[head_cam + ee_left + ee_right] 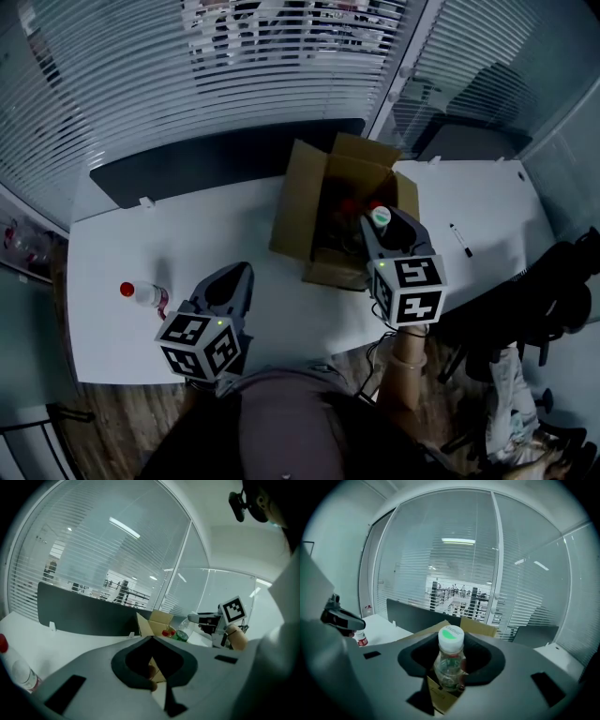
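Red-capped bottle (pixel 141 293) sits on the white table (pixel 206 225) well to the left of the cardboard box (pixel 300 202); whether it stands or lies on its side I cannot tell. Between it and the box, nearer the bottle, the left gripper (pixel 239 272) hovers with its jaws drawn together on nothing, so it looks idle rather than committed to a grasp. The box has its flaps folded outward, which leaves its top free, and red caps show inside. Over the box's right front corner the right gripper (pixel 380 225) is clamped on the body of a green-capped bottle (pixel 450 660), gripped below the cap, probably so it hangs upright. Right of the box, apart from it, lies a black pen (pixel 462 240).
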`<state>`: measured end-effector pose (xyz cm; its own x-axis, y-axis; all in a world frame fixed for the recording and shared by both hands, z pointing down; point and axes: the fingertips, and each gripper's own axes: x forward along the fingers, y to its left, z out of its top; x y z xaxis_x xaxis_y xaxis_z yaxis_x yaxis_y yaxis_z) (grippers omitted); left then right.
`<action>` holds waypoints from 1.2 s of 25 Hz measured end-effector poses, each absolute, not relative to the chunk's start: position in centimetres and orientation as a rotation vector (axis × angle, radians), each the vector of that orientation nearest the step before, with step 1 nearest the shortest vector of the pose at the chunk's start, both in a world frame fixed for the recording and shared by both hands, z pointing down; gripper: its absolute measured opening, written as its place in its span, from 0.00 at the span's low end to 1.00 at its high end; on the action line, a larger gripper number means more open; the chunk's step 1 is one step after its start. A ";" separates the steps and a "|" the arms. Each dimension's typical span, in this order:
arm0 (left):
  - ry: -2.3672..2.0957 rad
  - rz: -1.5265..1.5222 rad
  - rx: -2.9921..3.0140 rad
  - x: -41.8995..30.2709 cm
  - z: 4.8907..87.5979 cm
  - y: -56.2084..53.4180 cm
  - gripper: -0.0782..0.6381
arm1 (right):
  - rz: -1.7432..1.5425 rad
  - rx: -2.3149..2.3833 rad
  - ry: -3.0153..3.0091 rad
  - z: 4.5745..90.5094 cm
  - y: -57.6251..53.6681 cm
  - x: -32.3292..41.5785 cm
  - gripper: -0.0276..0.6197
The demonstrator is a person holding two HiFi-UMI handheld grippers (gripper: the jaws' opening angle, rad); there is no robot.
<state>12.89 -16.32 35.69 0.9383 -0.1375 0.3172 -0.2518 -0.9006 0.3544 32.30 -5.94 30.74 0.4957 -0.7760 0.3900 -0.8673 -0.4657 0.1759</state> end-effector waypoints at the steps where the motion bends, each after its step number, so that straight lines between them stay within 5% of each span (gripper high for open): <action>1: -0.281 0.398 2.699 12.8 35.6 -16.2 0.12 | 0.355 2.395 -1.376 30.4 -5.7 32.0 0.31; 30: -0.327 0.382 2.721 7.3 35.7 -8.7 0.12 | 0.065 2.429 -1.510 24.1 1.5 24.2 0.31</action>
<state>7.27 -8.68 35.70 0.9362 -0.1739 0.3053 -0.2749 -0.9037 0.3284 24.24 1.52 24.07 0.4527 -0.8724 0.1846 -0.8851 -0.4144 0.2120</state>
